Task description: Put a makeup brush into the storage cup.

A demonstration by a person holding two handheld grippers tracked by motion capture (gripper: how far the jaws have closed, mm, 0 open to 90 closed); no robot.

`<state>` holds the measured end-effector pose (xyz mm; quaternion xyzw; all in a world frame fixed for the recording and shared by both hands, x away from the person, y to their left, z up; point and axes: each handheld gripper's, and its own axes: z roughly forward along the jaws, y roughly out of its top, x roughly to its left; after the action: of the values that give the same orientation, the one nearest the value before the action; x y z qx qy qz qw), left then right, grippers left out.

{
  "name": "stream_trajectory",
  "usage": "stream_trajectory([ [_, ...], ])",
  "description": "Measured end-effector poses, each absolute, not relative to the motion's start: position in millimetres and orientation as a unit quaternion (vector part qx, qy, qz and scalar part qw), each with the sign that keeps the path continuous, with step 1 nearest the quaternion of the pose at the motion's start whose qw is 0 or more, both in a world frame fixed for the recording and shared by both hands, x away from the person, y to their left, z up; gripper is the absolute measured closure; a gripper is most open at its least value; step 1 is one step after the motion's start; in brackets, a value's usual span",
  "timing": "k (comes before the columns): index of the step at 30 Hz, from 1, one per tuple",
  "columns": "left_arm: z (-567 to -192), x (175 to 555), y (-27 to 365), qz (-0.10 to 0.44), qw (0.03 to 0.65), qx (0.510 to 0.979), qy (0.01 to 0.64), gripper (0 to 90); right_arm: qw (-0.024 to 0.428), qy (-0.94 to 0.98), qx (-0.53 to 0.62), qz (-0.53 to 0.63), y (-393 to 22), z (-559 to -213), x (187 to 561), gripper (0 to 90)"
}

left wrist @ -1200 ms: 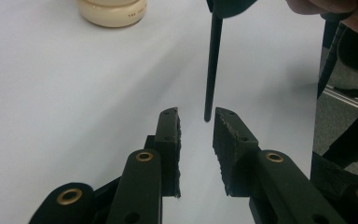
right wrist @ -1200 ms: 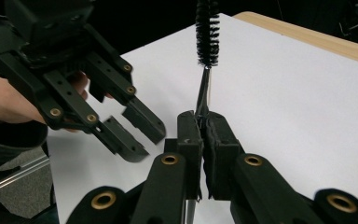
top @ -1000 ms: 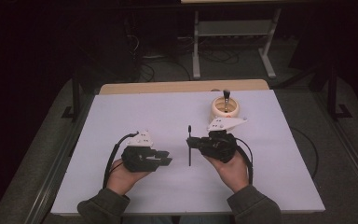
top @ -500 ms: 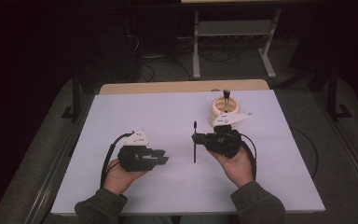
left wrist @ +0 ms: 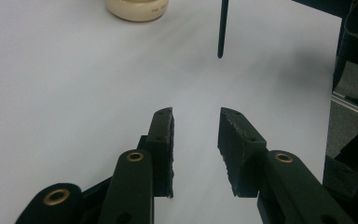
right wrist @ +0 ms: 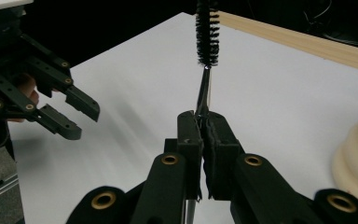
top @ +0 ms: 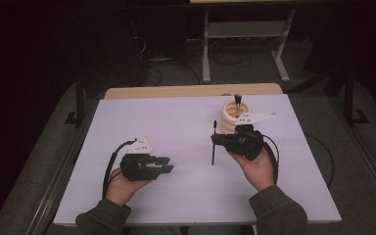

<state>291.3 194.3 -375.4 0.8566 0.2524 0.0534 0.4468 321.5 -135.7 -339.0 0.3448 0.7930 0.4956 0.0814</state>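
Note:
On the white table (top: 176, 117) my right gripper (top: 215, 140) is shut on the thin wire stem of a black brush (top: 213, 149). In the right gripper view its jaws (right wrist: 203, 119) pinch the stem, and the bristle head (right wrist: 207, 32) stands beyond them. A cream ribbed holder (top: 230, 117) with a dark-handled tool (top: 237, 102) in it sits just behind that hand. My left gripper (top: 169, 165) rests at the near left; its jaws (left wrist: 196, 114) have just been opening and hold nothing. The brush's stem end (left wrist: 222, 28) hangs ahead of them.
A wooden board edge (top: 191, 91) runs along the table's far side. Beyond it are a metal stand (top: 245, 39) and cables on the dark floor. The holder's base (left wrist: 137, 7) shows far ahead in the left gripper view. The left gripper (right wrist: 81, 120) appears in the right gripper view.
My right hand has carried the brush a little to the right and farther from me, closer to the cream holder. The left gripper's jaws have spread slightly wider.

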Motion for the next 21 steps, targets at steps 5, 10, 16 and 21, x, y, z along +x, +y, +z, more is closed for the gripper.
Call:
stream_trajectory([
  [5, -376.5, 289.3, 199.6, 0.059, 0.448, 0.855, 0.255, 64.2, 0.086, 0.791, 0.351, 0.494, -143.4, -337.1, 324.7, 84.9],
  [10, -378.1, 287.8, 205.5, 0.063, 0.449, 0.853, 0.258, 63.0, 0.091, 0.789, 0.358, 0.491, -152.1, -333.1, 327.9, 84.9],
  [16, -379.3, 285.8, 211.1, 0.064, 0.453, 0.847, 0.271, 61.7, 0.100, 0.787, 0.365, 0.487, -161.3, -325.9, 334.7, 84.9],
  [21, -379.0, 285.0, 215.3, 0.068, 0.452, 0.846, 0.274, 61.0, 0.107, 0.786, 0.369, 0.484, -166.5, -320.2, 339.8, 84.9],
])
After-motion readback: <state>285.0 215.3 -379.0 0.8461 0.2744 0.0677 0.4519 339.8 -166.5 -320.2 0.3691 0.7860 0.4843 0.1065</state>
